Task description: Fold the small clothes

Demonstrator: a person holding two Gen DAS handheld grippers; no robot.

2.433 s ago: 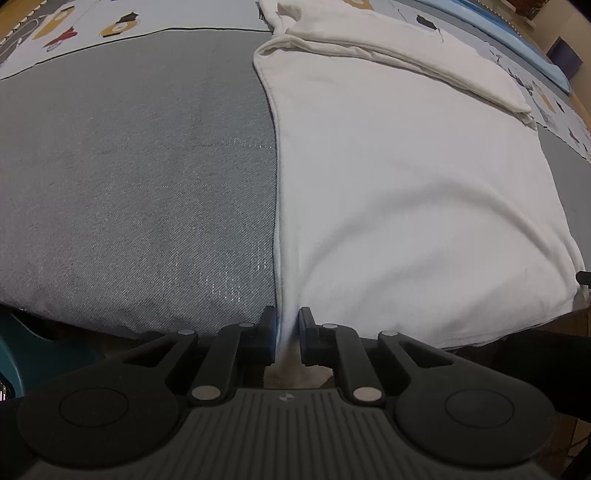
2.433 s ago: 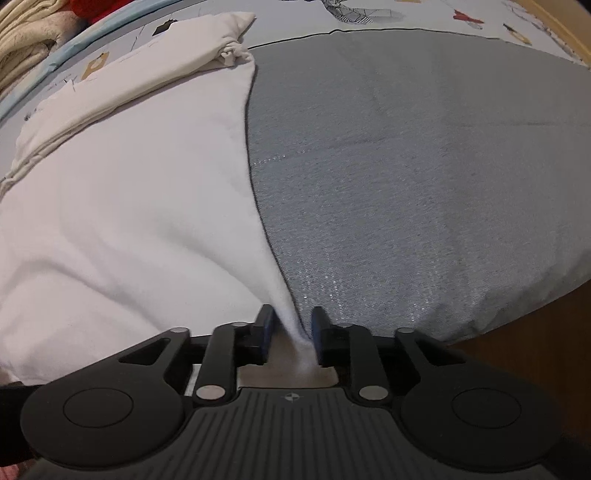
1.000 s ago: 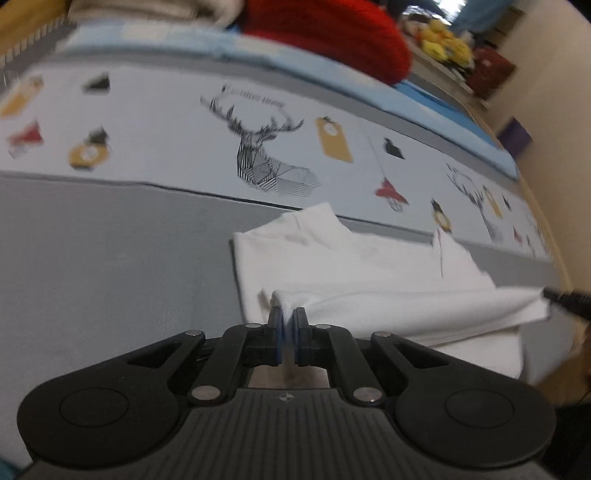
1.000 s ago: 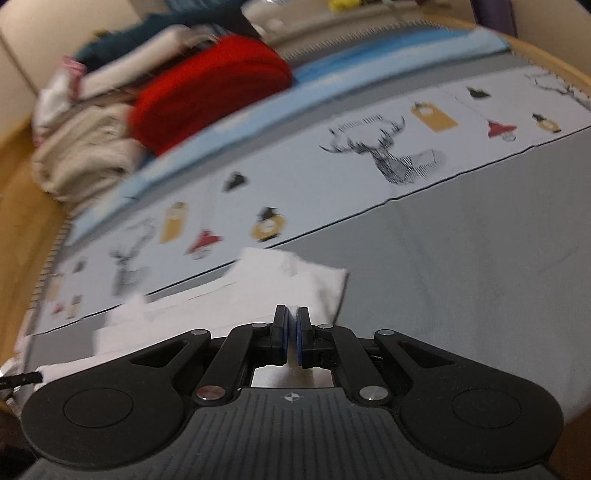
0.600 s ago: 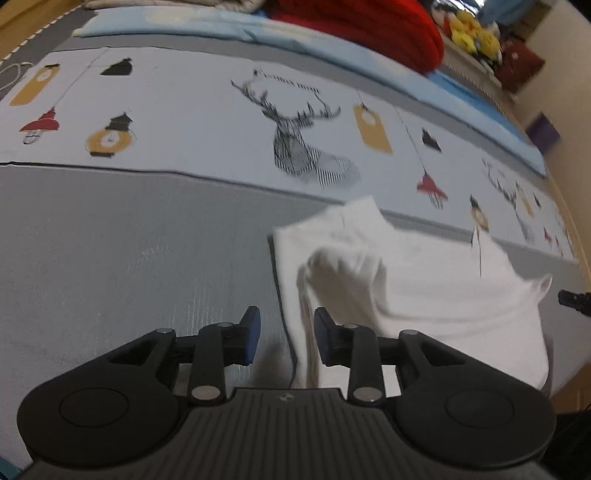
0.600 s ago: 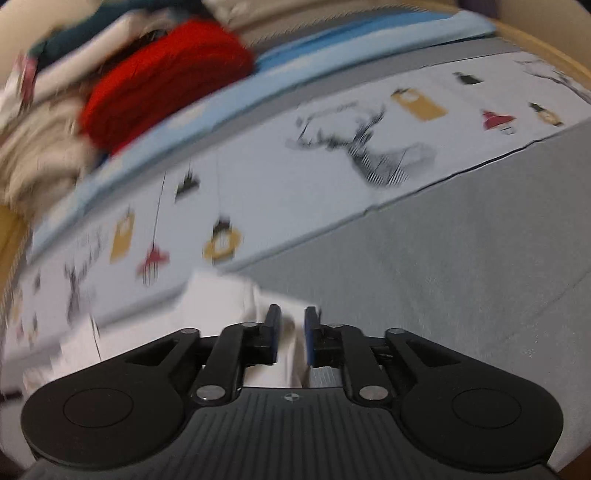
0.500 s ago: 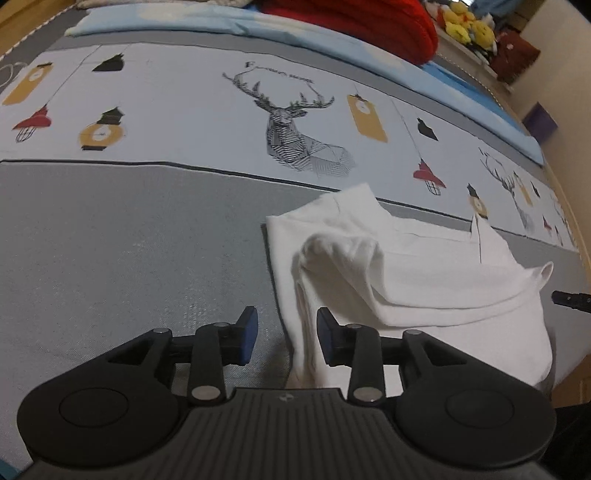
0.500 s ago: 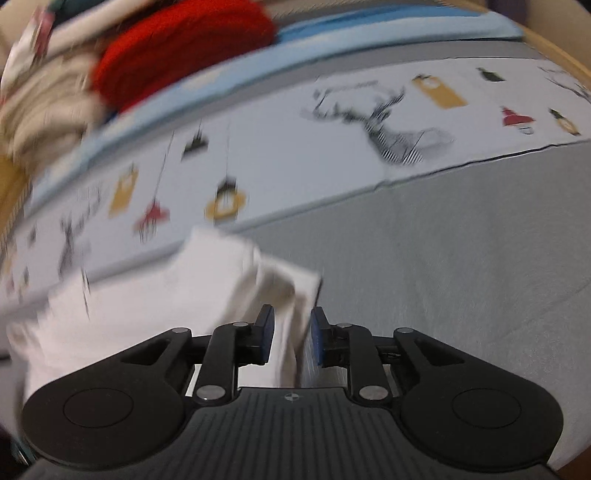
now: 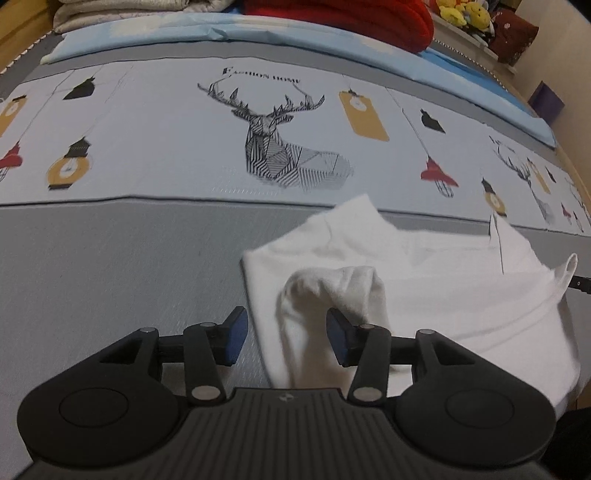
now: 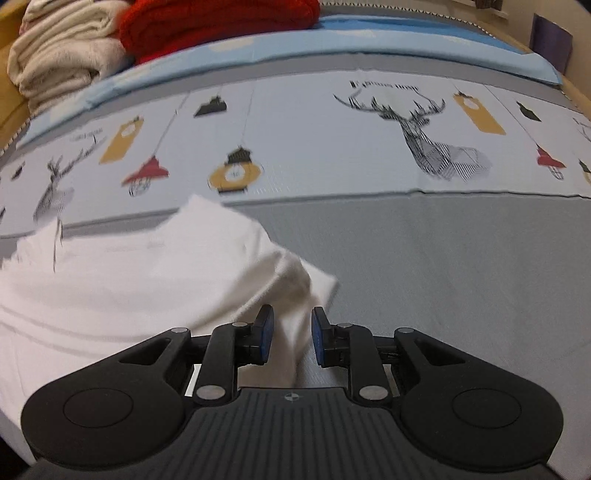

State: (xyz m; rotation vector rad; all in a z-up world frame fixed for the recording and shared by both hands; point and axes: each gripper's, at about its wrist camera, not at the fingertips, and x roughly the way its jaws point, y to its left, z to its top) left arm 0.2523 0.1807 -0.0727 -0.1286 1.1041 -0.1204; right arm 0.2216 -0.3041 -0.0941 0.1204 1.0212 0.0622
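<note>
A white small shirt (image 9: 424,295) lies folded over on the grey bed cover (image 9: 110,266). In the left wrist view its doubled-over corner (image 9: 332,288) bulges up between the fingers of my left gripper (image 9: 284,332). The jaws are opening, and the blue pads (image 9: 236,332) stand clear of the cloth. In the right wrist view the shirt (image 10: 147,280) spreads to the left. Its other folded corner (image 10: 295,295) hangs loosely between the pads (image 10: 264,336) of my right gripper (image 10: 290,336), whose jaws stand a little apart.
Beyond the grey band is a pale sheet printed with a deer (image 9: 280,147) and lamps, then a blue strip (image 10: 332,33). A red knit bundle (image 10: 221,18) and cream folded blankets (image 10: 62,55) are stacked at the back. Wooden bed edge (image 9: 576,177) at right.
Both grippers were shut on the shirt's lower corners and carried them over toward the collar. Both have since opened and let go, and the shirt now lies folded in half.
</note>
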